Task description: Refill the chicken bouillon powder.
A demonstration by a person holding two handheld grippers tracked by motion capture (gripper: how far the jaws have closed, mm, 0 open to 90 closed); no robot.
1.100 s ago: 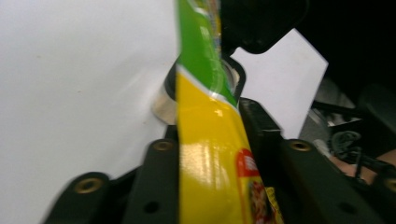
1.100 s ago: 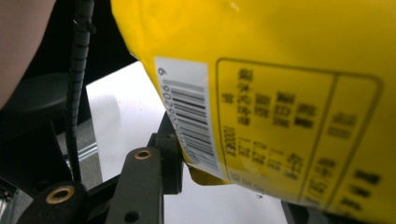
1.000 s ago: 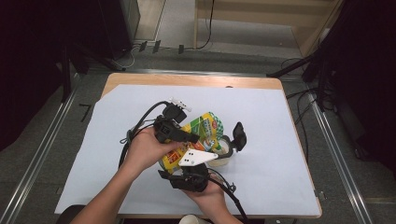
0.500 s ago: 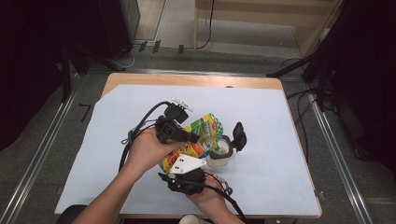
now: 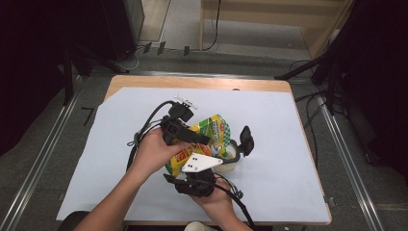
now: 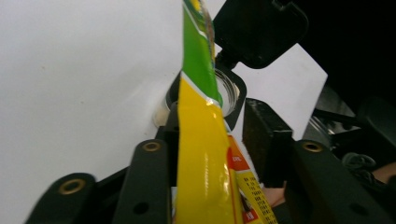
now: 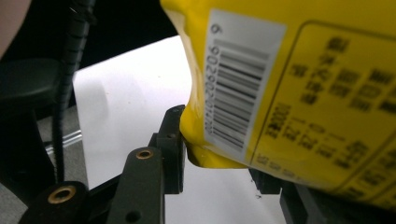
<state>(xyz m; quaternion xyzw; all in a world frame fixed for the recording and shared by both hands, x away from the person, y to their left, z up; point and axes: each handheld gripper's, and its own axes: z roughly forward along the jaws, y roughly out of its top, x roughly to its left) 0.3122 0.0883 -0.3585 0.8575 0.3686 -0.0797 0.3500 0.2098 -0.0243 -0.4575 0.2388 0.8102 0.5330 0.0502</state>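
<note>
A yellow and green snack bag [image 5: 211, 127] hangs tilted over a small clear jar [image 5: 230, 155] whose black flip lid [image 5: 246, 139] stands open. My left gripper [image 5: 202, 140] has the bag [image 6: 201, 154] between its jaws. They have just been opening, and a gap shows beside the right one, so my left gripper [image 6: 212, 112] is open. Beyond it, the jar [image 6: 229, 88] sits under the bag's mouth. My right gripper [image 5: 211, 168] reaches in from below. The bag's barcode corner [image 7: 303, 93] covers its right jaw, hiding what my right gripper [image 7: 219, 149] holds.
A white sheet [image 5: 288, 144] covers the wooden table [image 5: 192, 82], with bare room on it to the right and far side. Black cables [image 5: 144, 130] trail from the left gripper across the sheet. Metal rails [image 5: 43, 159] and dark stands flank the table.
In the high view the right gripper's grey plate rocked slightly left and back. Hands, bag and jar stay where they were.
</note>
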